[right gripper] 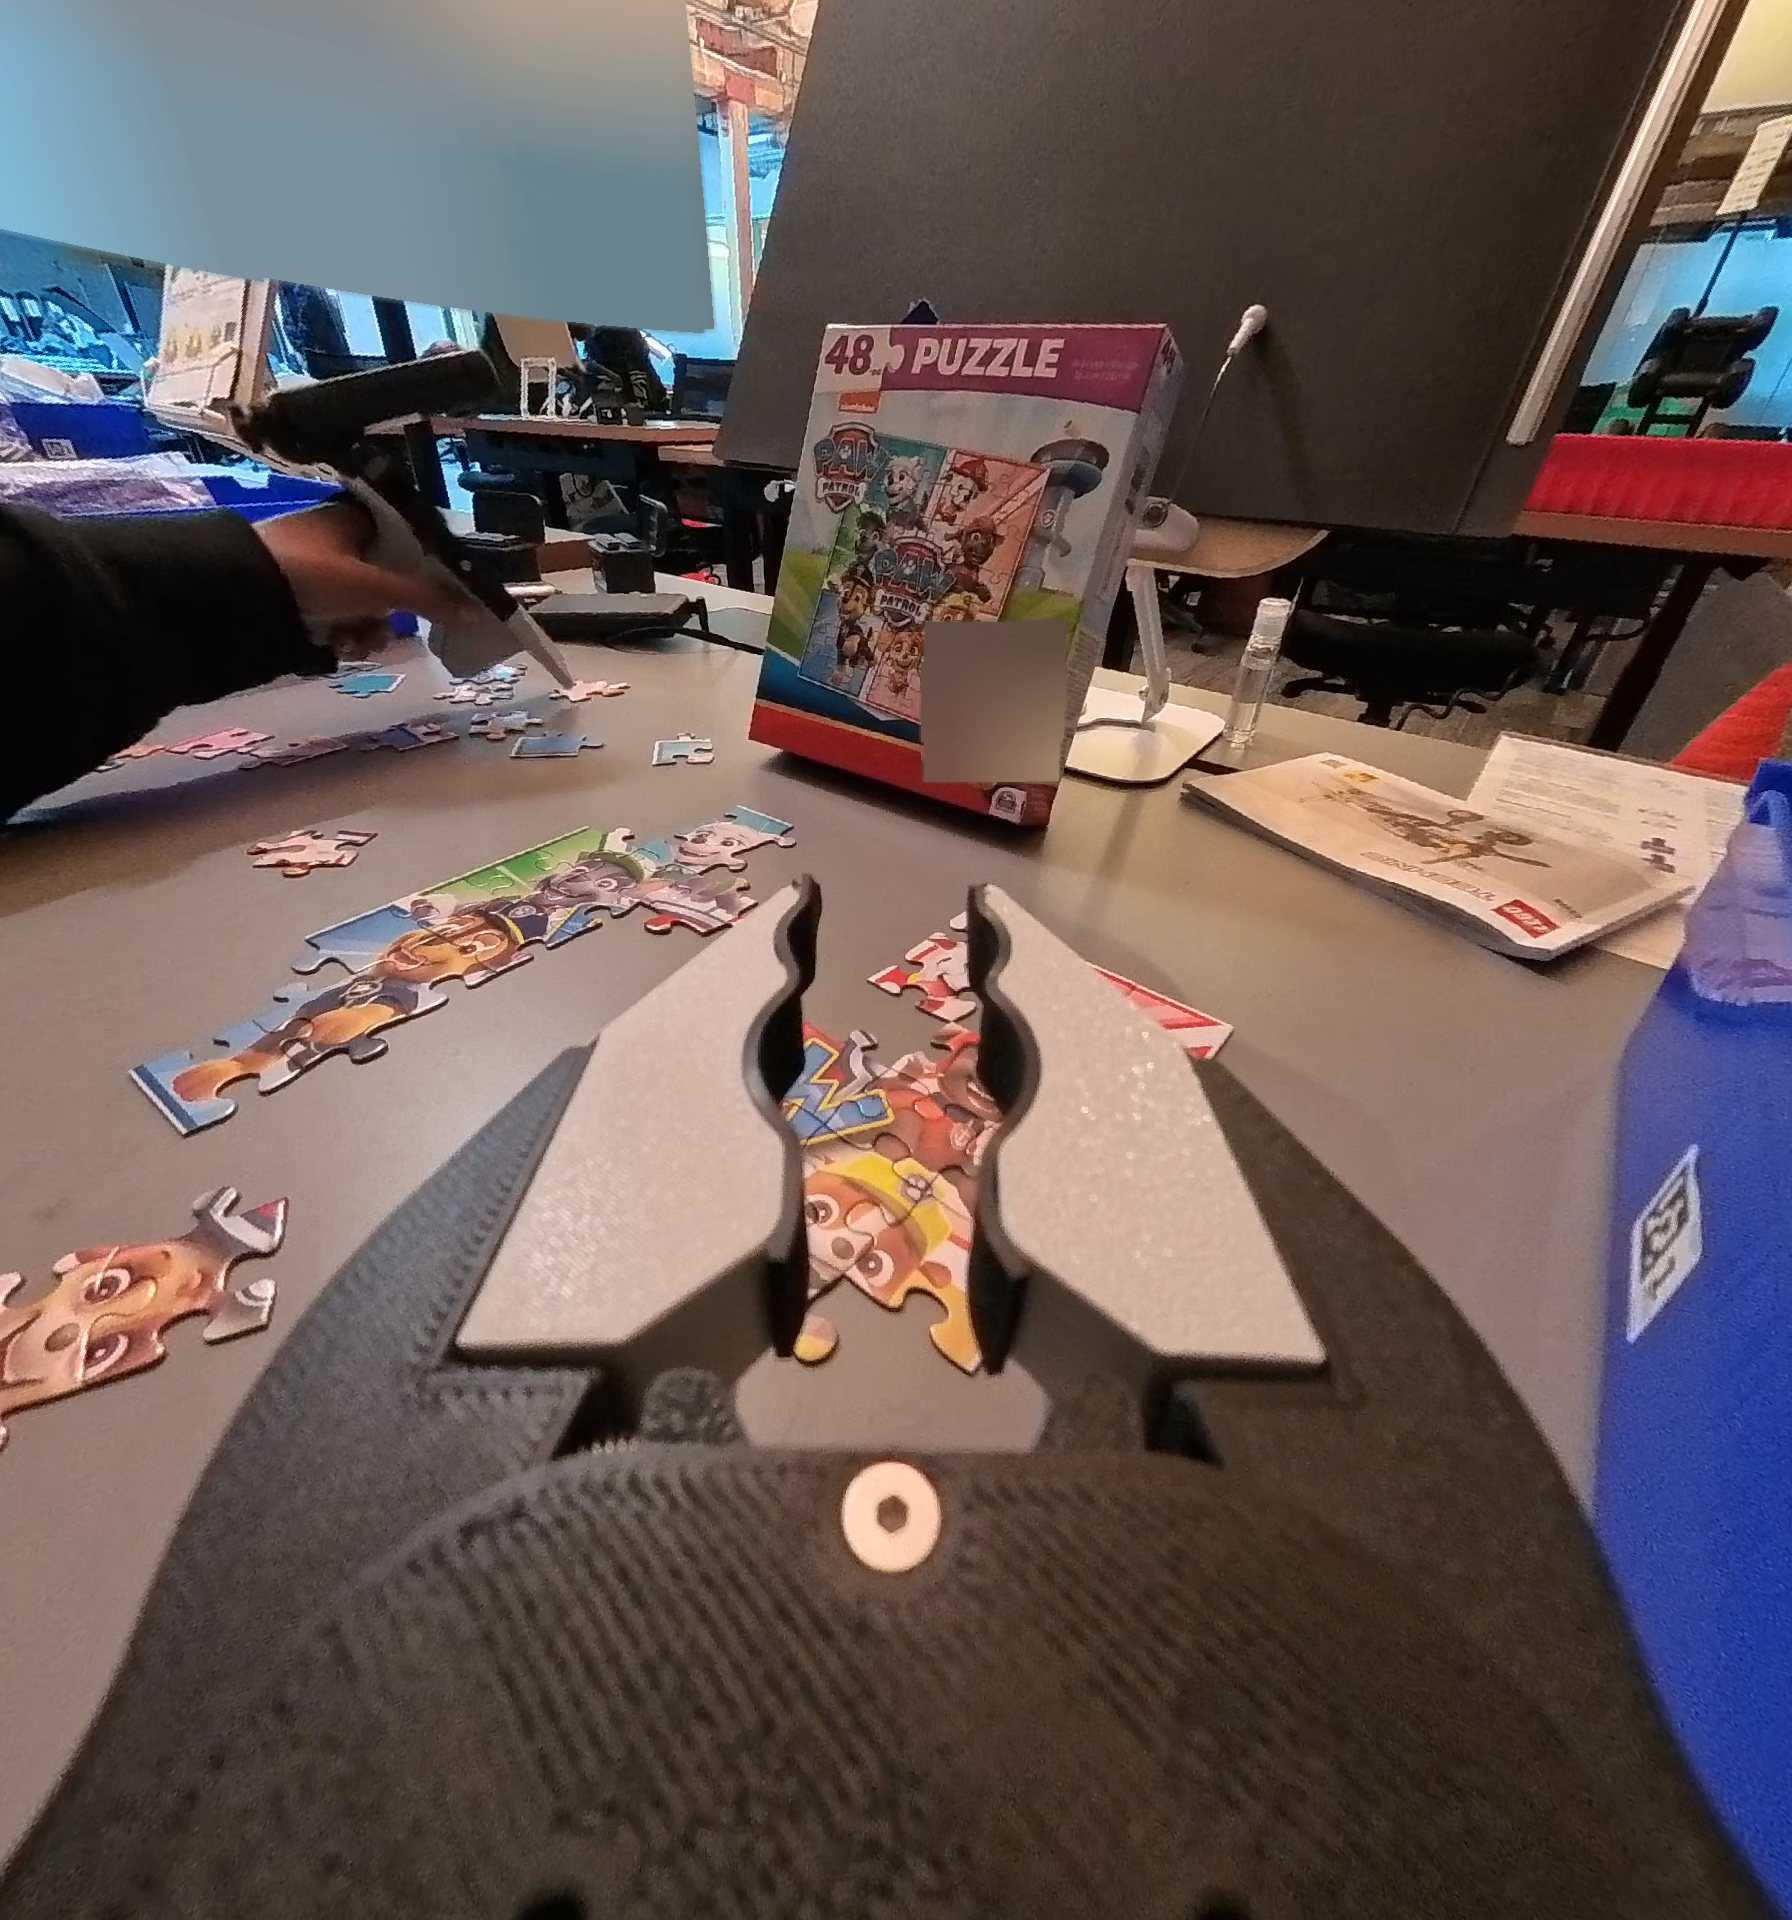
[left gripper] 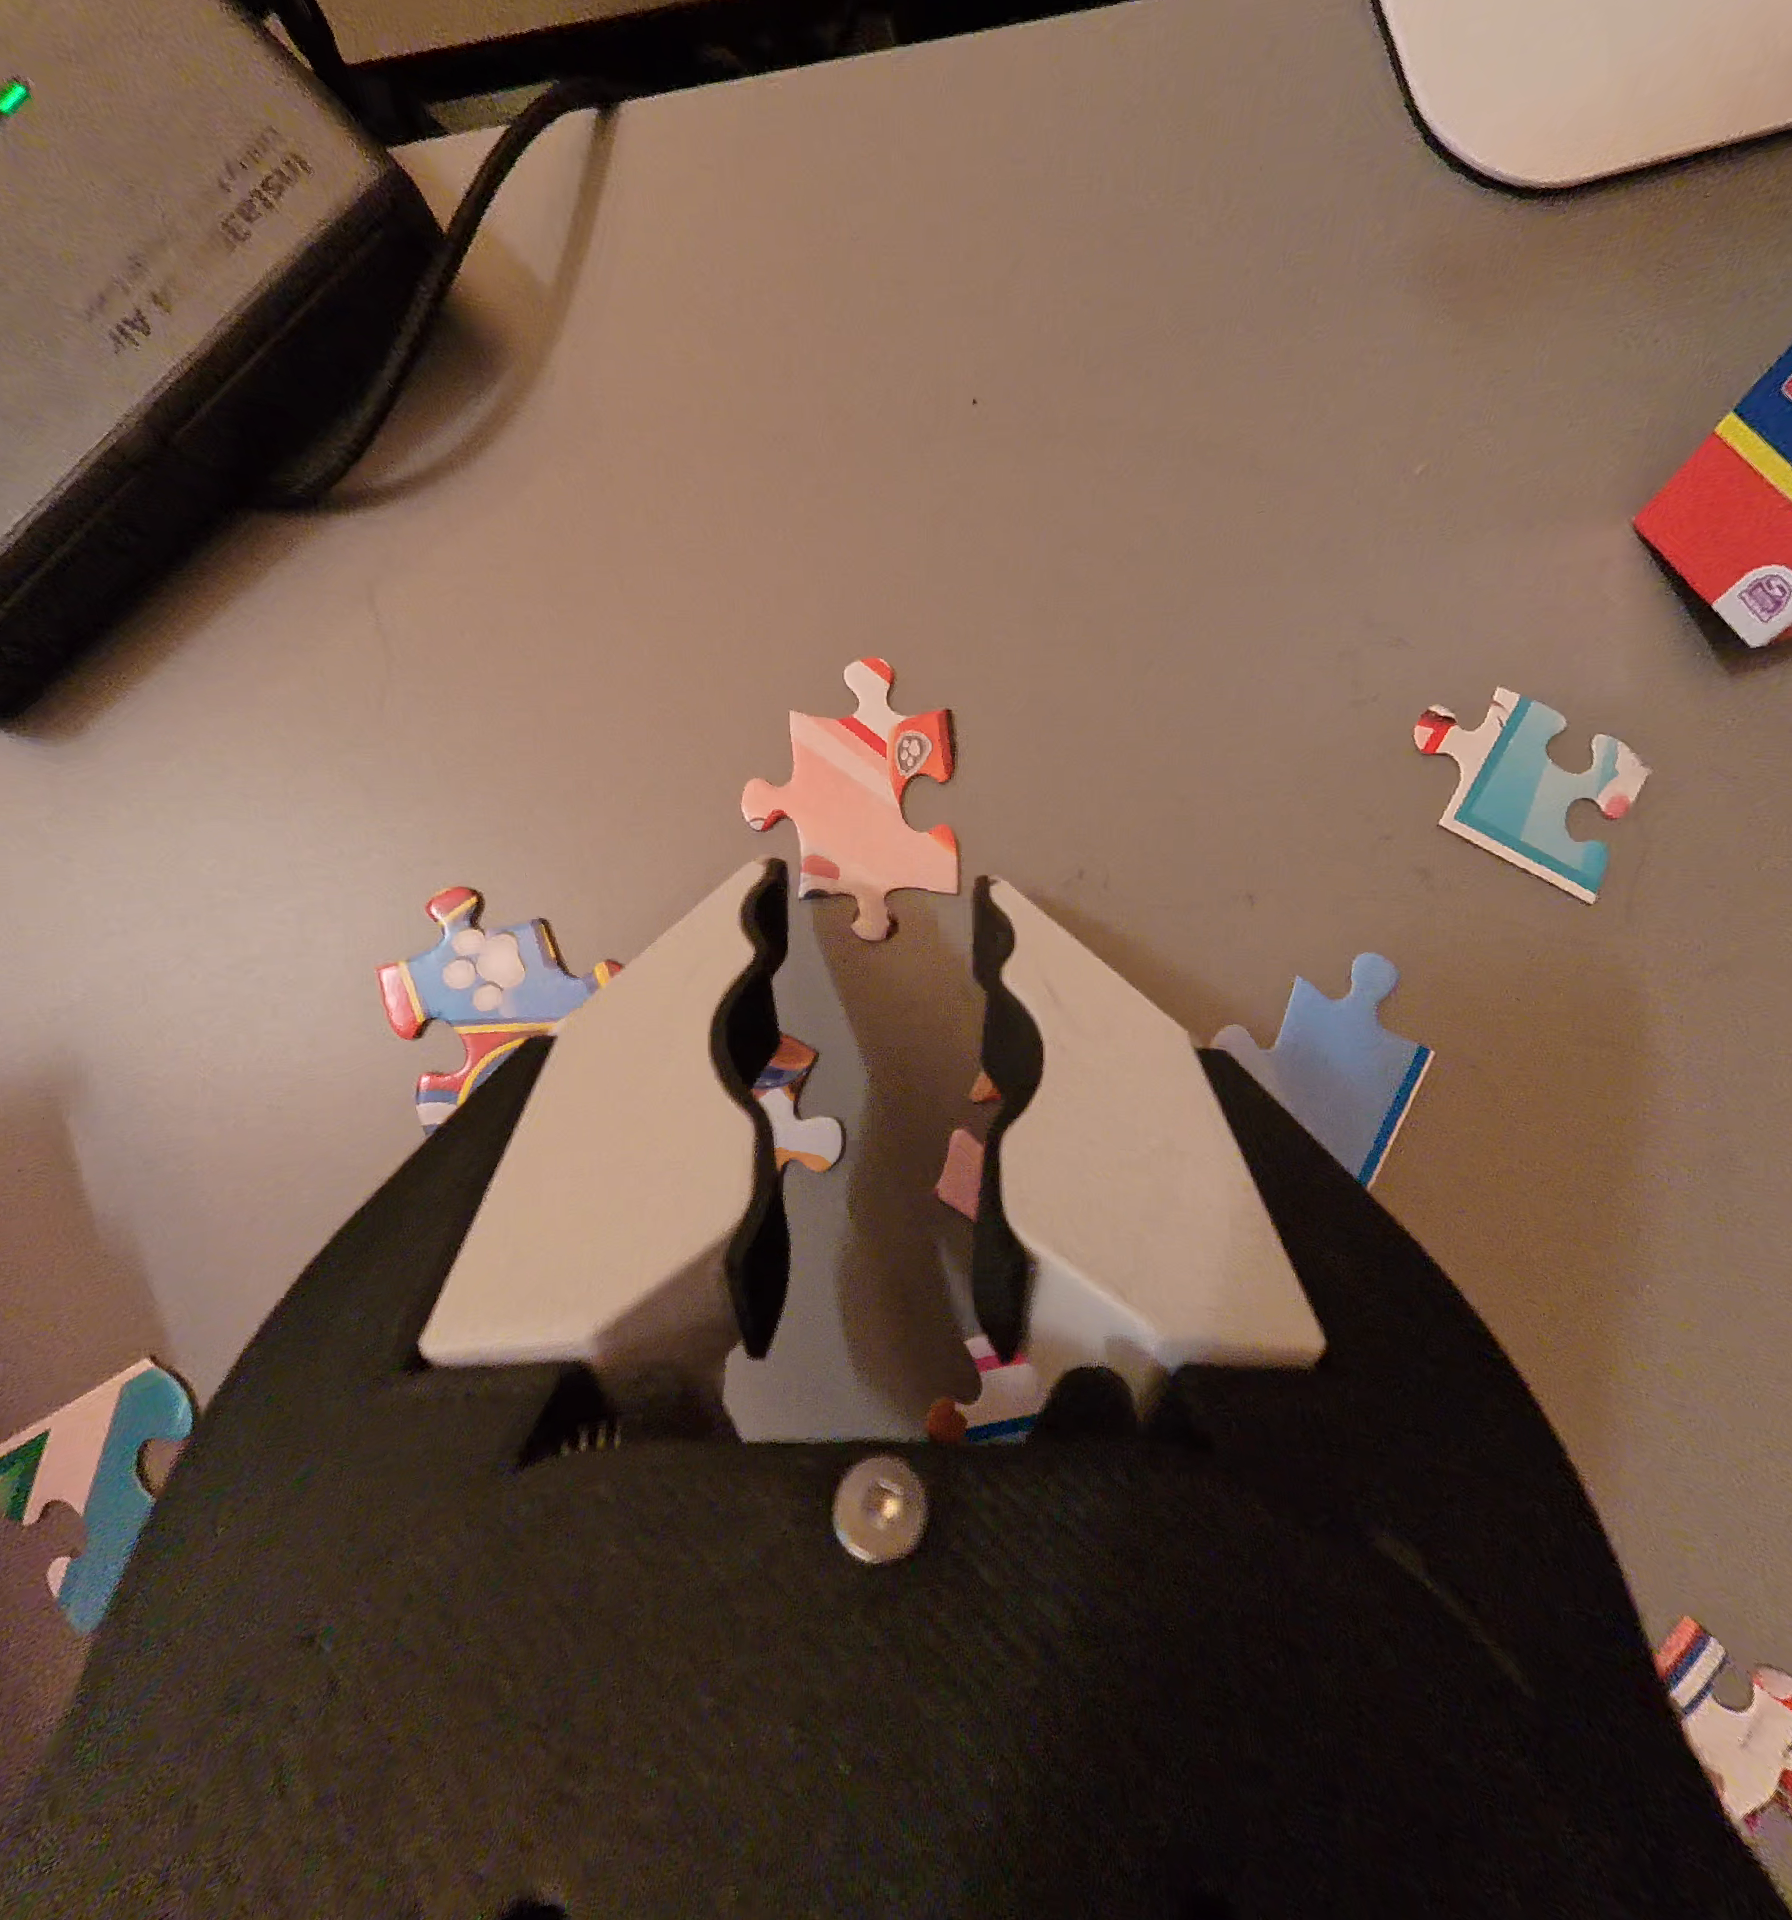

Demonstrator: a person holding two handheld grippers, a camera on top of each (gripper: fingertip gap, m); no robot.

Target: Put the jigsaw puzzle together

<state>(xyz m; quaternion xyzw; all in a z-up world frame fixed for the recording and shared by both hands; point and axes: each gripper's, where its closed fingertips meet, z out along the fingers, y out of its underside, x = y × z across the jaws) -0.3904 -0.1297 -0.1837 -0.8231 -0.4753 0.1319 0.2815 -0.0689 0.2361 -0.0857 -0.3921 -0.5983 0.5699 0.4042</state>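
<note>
My left gripper (left gripper: 879, 878) is open and holds nothing. It hovers low over the grey table (left gripper: 975, 416). A pink puzzle piece (left gripper: 861, 800) lies flat just beyond its fingertips, with its lower tab between them and not pressed. A blue paw-print piece (left gripper: 476, 977) lies at its left and a light blue piece (left gripper: 1339, 1060) at its right. The right wrist view shows this gripper (right gripper: 559, 681) far left, tips down by the pink piece (right gripper: 591, 688). My right gripper (right gripper: 890, 904) is open and empty, above a joined cluster of pieces (right gripper: 892, 1153).
A joined strip of puzzle (right gripper: 435, 956) and a pink dog cluster (right gripper: 92, 1309) lie left of my right gripper. The puzzle box (right gripper: 954, 571) stands behind, a booklet (right gripper: 1443, 852) and a blue bin (right gripper: 1744, 1247) at right. A grey device (left gripper: 123, 312) with a cable sits far left. The left gripper's tips are roughly 50 cm from the right gripper's.
</note>
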